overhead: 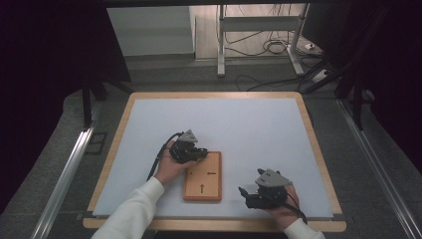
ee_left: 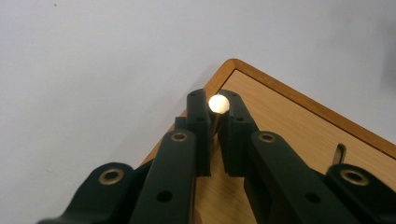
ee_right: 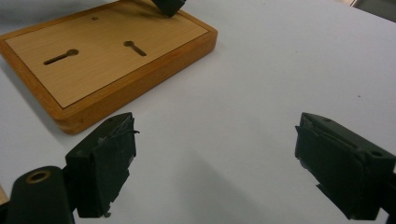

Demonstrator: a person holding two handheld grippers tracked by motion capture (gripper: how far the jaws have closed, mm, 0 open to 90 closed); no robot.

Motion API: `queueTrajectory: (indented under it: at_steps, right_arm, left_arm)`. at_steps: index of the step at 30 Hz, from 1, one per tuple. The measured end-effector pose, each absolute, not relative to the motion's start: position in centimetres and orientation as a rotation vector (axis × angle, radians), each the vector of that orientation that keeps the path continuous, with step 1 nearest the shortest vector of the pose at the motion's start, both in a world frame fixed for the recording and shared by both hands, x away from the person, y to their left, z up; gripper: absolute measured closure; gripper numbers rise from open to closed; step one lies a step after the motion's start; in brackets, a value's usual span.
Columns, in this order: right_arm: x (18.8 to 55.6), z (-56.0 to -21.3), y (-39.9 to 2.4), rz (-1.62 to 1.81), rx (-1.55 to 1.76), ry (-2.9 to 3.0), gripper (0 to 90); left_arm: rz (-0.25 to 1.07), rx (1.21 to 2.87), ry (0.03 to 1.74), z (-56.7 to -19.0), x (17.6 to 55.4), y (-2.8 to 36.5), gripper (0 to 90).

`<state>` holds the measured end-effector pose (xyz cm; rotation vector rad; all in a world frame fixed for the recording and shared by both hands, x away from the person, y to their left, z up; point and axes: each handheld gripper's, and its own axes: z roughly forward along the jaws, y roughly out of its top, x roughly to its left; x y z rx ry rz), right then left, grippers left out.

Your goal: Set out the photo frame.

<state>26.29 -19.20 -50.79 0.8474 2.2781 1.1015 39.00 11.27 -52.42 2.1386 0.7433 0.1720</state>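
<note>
A flat wooden board (overhead: 202, 177) with two keyhole slots (ee_right: 60, 57) lies near the table's front edge. My left gripper (overhead: 200, 153) sits at the board's far left corner (ee_left: 232, 65). It is shut (ee_left: 213, 95) on a small pin with a bright round head (ee_left: 218, 103) and a brass shaft, held upright just above the wood. Another slot (ee_left: 341, 153) shows to the pin's right. My right gripper (overhead: 245, 197) rests to the right of the board, jaws wide open (ee_right: 215, 123) over bare table with nothing between them.
The white table top (overhead: 249, 129) has a wooden rim (overhead: 308, 129). Behind it are a metal stand (overhead: 221, 45) and cables on the floor (overhead: 271, 47). A small round hole (ee_right: 95, 18) marks the board's far end, where the left gripper's tip (ee_right: 169, 5) pokes in.
</note>
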Motion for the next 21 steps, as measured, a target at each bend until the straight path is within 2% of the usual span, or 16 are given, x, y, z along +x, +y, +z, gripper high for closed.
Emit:
queueTrajectory:
  at_steps: [14, 21]
  right_arm:
    - [26.0, -50.7, -18.2, 1.088, 0.812, 2.312, 12.6]
    - [25.3, -50.7, -16.3, 1.114, 0.737, 2.354, 11.8]
  left_arm:
    - [0.088, 2.151, 0.746, -52.3, 39.7, 11.6, 82.8]
    - [0.042, 2.145, 0.760, -52.2, 40.1, 11.7, 82.3]
